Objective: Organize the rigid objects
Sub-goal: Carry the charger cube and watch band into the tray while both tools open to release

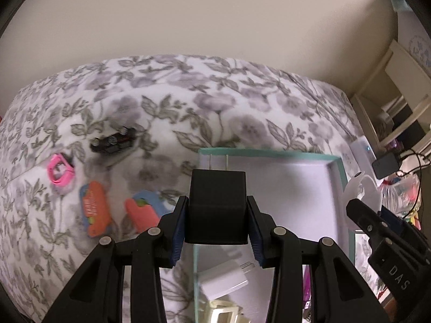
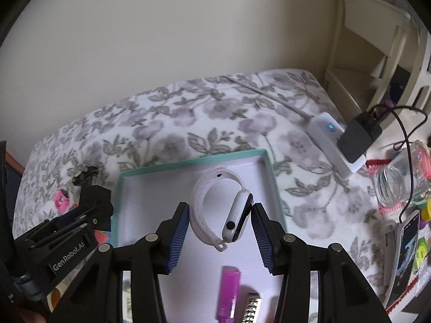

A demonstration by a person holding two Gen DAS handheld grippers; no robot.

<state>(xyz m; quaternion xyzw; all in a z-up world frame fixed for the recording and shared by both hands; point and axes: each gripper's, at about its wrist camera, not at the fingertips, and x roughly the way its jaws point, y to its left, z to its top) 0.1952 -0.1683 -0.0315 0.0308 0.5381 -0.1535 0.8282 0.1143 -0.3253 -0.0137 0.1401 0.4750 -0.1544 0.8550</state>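
The left gripper (image 1: 217, 228) has a black plug block (image 1: 217, 207) clamped between its blue pads, two metal prongs pointing away, and it hangs over the near left edge of the teal-rimmed box (image 1: 334, 158). The right gripper (image 2: 219, 234) grips a white smartwatch (image 2: 223, 210), face against the right pad, strap looping up to the left pad, above the box's white floor. Down inside the box lie a white charger (image 1: 225, 280), a cream frame-like piece (image 1: 221, 313), a purple stick (image 2: 229, 290) and a metal watch band (image 2: 253, 309). The box sits on a bed with a flowered blanket (image 1: 188, 99). Out on the blanket to the left of the box: two orange tags (image 1: 94, 212), a pink ring-shaped piece (image 1: 60, 172) and a dark toy car (image 1: 113, 142). Near the blanket's right edge, a white power strip (image 2: 331, 140) carries a black adapter (image 2: 358, 137), and a clear jar (image 2: 401, 177) lies beyond.
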